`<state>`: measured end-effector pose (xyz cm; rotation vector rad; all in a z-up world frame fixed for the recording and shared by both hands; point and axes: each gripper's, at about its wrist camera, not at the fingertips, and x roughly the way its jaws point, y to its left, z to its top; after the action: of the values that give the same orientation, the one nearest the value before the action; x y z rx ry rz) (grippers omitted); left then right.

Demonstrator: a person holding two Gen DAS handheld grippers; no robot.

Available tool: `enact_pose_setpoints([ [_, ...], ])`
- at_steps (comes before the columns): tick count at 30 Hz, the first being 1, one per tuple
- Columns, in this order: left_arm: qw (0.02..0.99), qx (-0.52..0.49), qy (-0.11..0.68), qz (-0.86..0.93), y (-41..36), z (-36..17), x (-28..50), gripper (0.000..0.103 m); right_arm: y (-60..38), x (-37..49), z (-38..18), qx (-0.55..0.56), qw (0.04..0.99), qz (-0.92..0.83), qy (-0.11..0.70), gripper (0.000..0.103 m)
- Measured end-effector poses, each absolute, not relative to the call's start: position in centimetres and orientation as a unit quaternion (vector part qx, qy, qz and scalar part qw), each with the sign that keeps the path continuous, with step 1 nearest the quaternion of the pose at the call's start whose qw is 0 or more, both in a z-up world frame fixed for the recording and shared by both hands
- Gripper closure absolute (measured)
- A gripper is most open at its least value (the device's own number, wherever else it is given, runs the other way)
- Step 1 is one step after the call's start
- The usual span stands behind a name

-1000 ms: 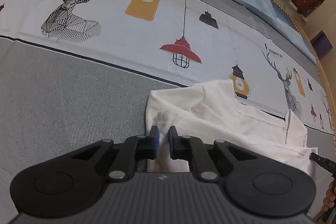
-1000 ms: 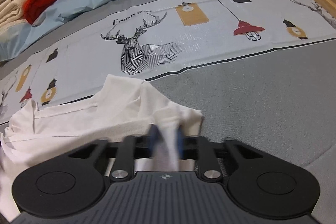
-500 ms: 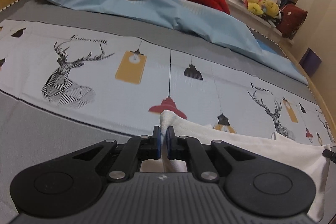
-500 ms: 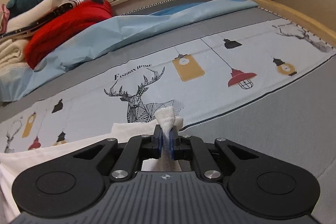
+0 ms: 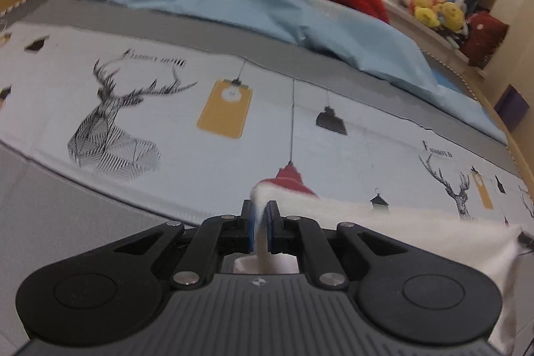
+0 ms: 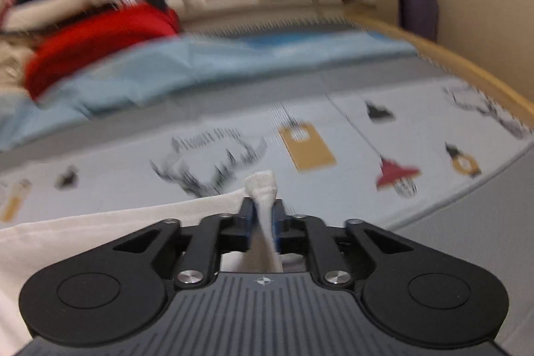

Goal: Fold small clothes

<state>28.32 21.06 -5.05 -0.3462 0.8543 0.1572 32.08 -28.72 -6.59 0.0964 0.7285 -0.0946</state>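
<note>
Risk, as judged: white garment [image 5: 417, 232] slipping out of one pinch while hanging stretched between both grippers, since each is biting only small bunched corner; sagging middle possibly dragging on printed bedsheet [image 5: 233, 162] and creasing fold.
Left gripper [image 5: 259, 224] clamping nearly closed on left corner, cloth tuft poking up past pads; right gripper [image 6: 263, 219] likewise pinching right corner [image 6: 262, 189]; garment hanging just above sheet; right view blurring.
</note>
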Motion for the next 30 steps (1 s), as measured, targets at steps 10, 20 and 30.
enact_pose_setpoints([
  [10, 0.844, -0.143, 0.506, -0.112, 18.8, -4.7, 24.0, 0.084, -29.9, 27.2, -6.0, 0.058, 0.897, 0.086, 0.429, 0.079],
  [20, 0.766, -0.049, 0.637, -0.074, 17.8, -8.1, 18.0, 0.099, -31.1, 19.7, -8.8, -0.033, 0.835, 0.124, 0.535, 0.083],
  [30, 0.77, -0.13, 0.624, -0.01, 17.3, -9.1, 15.9, 0.076, -32.5, 17.1, -7.3, 0.03, 0.85, 0.054, 0.523, 0.065],
])
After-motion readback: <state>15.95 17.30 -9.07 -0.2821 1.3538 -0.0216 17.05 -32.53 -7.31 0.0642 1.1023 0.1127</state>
